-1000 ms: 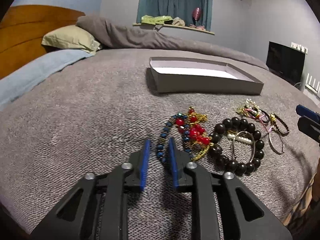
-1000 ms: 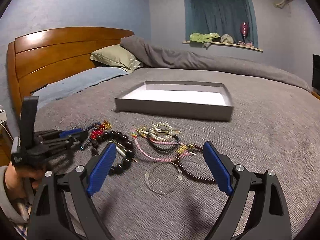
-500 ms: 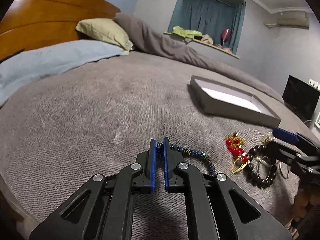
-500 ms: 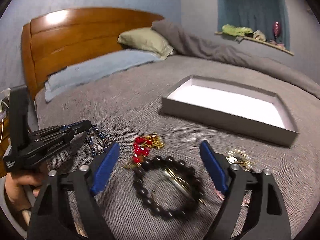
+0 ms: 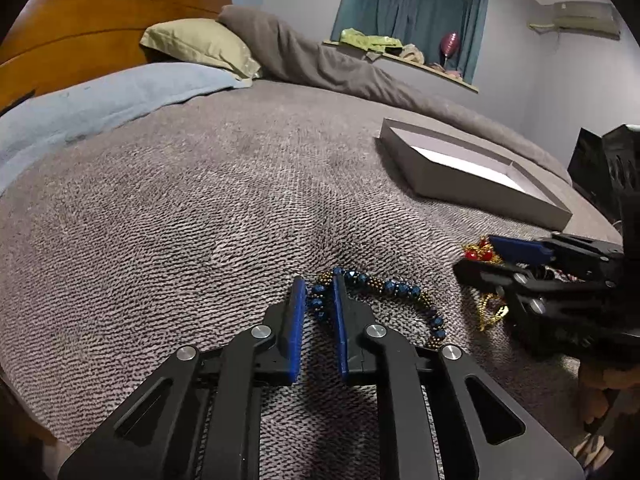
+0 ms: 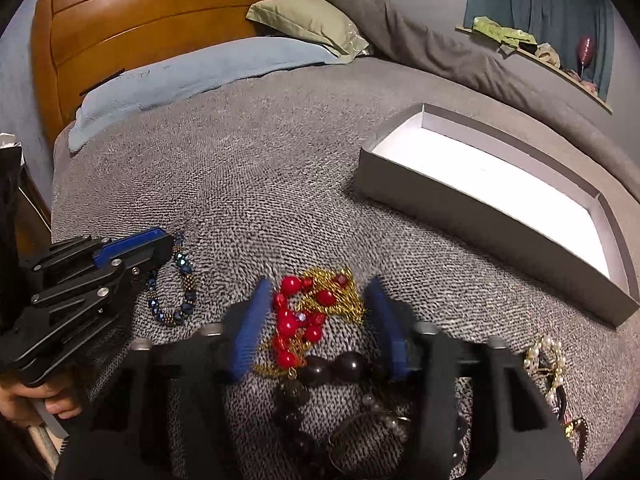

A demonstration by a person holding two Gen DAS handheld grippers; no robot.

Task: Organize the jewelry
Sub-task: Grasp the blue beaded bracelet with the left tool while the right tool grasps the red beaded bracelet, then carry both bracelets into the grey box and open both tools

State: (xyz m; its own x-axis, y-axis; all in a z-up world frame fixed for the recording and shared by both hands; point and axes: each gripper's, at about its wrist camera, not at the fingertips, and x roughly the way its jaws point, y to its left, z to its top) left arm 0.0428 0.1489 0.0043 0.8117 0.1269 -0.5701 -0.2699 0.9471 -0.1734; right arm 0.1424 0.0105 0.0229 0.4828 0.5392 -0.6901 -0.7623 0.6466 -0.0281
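Note:
A blue bead bracelet (image 5: pixel 400 290) lies on the grey blanket, and my left gripper (image 5: pixel 318 280) is shut on its near end. The right wrist view shows that gripper (image 6: pixel 166 246) at the left, with the bracelet (image 6: pixel 188 280) trailing from it. My right gripper (image 6: pixel 318 292) points down at a red-bead and gold-chain piece (image 6: pixel 320 300). Its jaws are closing with the piece between them, and a small gap remains at the right pad. In the left wrist view the right gripper (image 5: pixel 476 254) is at the right. A dark wooden bead bracelet (image 6: pixel 332 366) lies just behind the red piece.
An open grey box (image 6: pixel 460 216) with a white floor sits on the bed, beyond and to the right of the jewelry. Pearl and gold bracelets (image 6: pixel 548 360) lie at the right. A hand (image 6: pixel 52 400) holds the left gripper. Pillows and a wooden headboard are far off.
My right gripper swung left from the thin bangles to the red and gold piece, and its jaws narrowed. My left gripper pulled the blue bracelet leftward, away from the pile.

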